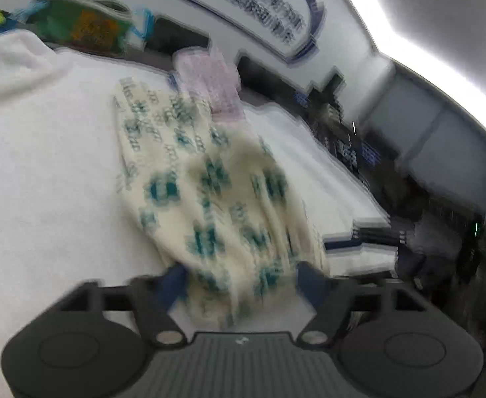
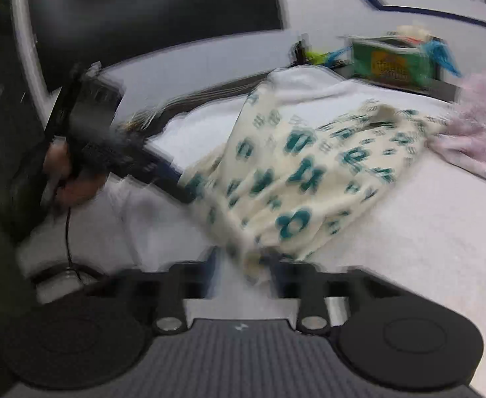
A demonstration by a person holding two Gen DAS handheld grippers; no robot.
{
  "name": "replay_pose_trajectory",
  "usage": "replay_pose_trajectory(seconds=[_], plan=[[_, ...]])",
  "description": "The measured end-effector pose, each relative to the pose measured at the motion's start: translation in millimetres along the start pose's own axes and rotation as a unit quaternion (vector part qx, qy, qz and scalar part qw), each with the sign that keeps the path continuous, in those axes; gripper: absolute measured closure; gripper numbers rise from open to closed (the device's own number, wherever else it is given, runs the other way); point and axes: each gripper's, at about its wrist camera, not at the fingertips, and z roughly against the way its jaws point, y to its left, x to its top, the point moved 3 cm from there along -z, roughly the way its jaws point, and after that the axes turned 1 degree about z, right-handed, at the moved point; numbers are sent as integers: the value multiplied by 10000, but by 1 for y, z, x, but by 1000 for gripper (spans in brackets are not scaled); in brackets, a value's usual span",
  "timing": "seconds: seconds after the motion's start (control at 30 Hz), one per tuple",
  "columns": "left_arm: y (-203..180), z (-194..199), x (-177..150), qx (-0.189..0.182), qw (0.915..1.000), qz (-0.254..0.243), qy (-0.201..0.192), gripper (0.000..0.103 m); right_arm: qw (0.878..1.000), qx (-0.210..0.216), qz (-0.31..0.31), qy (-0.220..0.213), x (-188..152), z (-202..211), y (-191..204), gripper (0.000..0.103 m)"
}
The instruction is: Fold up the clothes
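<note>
A cream garment with teal flower print (image 1: pixel 210 182) lies stretched over a white cloth-covered table (image 1: pixel 44 165). In the left wrist view my left gripper (image 1: pixel 243 282) has its blue fingers (image 1: pixel 173 282) apart, with the garment's near edge bunched between them; the frame is blurred. In the right wrist view the garment (image 2: pixel 309 172) is lifted at two ends. My right gripper (image 2: pixel 243 262) holds its near corner between close-set fingers. The left gripper (image 2: pixel 183 192), held in a hand, grips the garment's left edge.
A pink cloth (image 1: pixel 210 83) lies past the garment, also in the right wrist view (image 2: pixel 475 132). A green box (image 2: pixel 395 63) with blue hangers stands at the table's far edge. A dark monitor (image 2: pixel 143 6) stands behind. The table's right edge (image 1: pixel 359 225) drops off.
</note>
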Motion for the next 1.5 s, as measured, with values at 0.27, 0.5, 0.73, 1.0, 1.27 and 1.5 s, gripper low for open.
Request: replay_pose_trajectory(seconds=[0.27,0.5,0.73,1.0,1.27,1.5], plan=[[17,-23,38,178,9975,604,-318,99,9817,-641,-1736,-460,22,-46,-43,93],[18,-52,43,279,9993,259,60,97,9796,-1314,-1470,-384,29,-64,-39,98],[28,-53,35,236,9995,207,-95,94,9803,-1610,-1068,-412,40,-66,-25,68],[23,-34,34,341,9988,-194,-282,82,9893,-1342,-498,-267,49,-89,7,89],[-15,19,28,44,9832,-1734,-571,31,9864,-1555,-510,-144,44,-99,4,87],[-42,-30,-4,73,9485,-3165,136,16,9862,-1570,-512,-150,51,-90,-4,74]])
